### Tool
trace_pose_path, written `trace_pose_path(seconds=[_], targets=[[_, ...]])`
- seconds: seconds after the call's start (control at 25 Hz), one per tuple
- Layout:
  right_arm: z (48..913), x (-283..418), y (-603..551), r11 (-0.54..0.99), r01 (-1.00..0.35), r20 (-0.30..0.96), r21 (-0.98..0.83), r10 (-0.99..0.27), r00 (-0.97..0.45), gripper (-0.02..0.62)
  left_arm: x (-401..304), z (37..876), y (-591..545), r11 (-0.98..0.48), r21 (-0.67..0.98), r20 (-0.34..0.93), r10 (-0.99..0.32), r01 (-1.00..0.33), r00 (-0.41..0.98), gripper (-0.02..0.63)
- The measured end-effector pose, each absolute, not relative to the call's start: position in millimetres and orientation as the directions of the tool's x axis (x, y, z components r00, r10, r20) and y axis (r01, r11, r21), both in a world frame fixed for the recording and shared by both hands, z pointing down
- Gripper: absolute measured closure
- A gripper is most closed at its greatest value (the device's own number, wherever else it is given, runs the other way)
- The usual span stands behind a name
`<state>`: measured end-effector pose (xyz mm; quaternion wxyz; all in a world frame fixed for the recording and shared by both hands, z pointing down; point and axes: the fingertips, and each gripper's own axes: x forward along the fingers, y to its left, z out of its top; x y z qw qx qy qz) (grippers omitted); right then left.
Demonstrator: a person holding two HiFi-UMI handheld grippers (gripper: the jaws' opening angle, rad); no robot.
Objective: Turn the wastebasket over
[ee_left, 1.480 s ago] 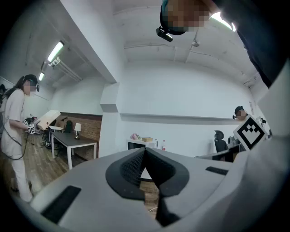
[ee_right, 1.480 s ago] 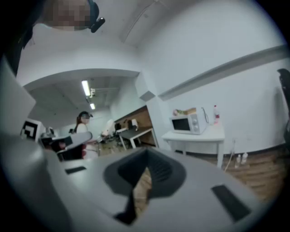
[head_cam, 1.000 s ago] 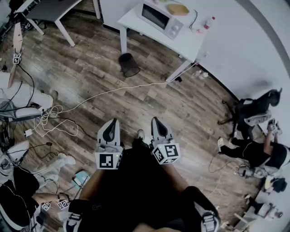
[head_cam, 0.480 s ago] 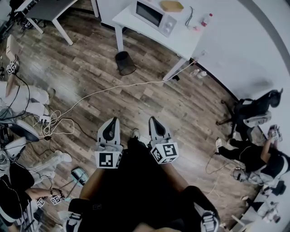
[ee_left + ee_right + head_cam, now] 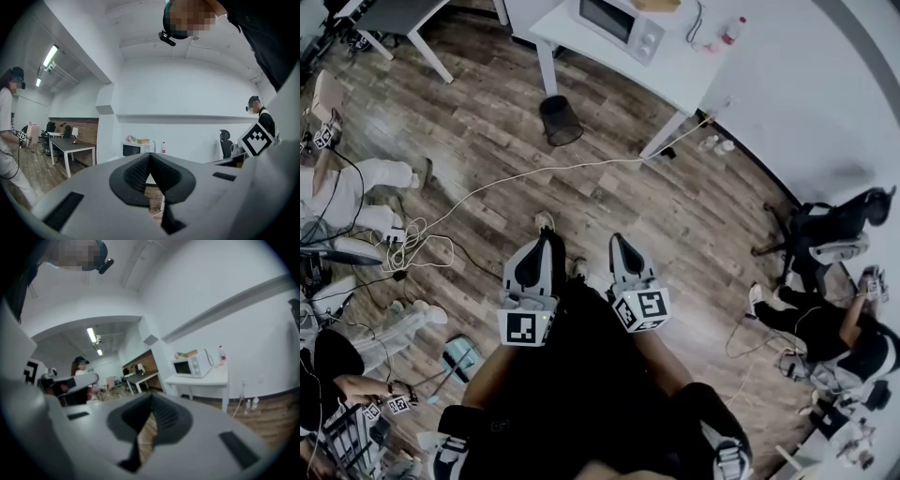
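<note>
Nothing of the task is done yet. The wastebasket (image 5: pixel 561 120) stands on the wooden floor just beside the front leg of the white bench (image 5: pixel 698 86), on the side away from the wall. It looks upright, with its mouth up, though it is small in the head view and I can't be sure of that. Neither gripper view shows it.

Your left gripper (image 5: pixel 546 240) and right gripper (image 5: pixel 617 242) are both well short of the bench, held side by side in front of you and pointing roughly toward it. In each gripper view the jaws are pressed fully together, with nothing between them.

All of the work is left. You have to close the gap to the bench, part the jaws, get a hold on the basket's rim or wall, and tip it over.

A pale cable (image 5: pixel 516 178) runs across the floor from the foot of the bench and crosses your likely path, so mind your feet there.
</note>
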<state>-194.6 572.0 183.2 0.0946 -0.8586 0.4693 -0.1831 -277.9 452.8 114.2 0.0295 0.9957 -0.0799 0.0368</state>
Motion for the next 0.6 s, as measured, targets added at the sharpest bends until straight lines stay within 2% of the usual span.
trace_pose_path(seconds=[0.6], targets=[[195.0,-115.5,516.1,-0.549,-0.773,0.266,-0.319,-0.834,0.483,0.563,-189.9,138.7,403.0,-0.98,0.117,0.095,-0.148,-0.159,0.984,0.572]])
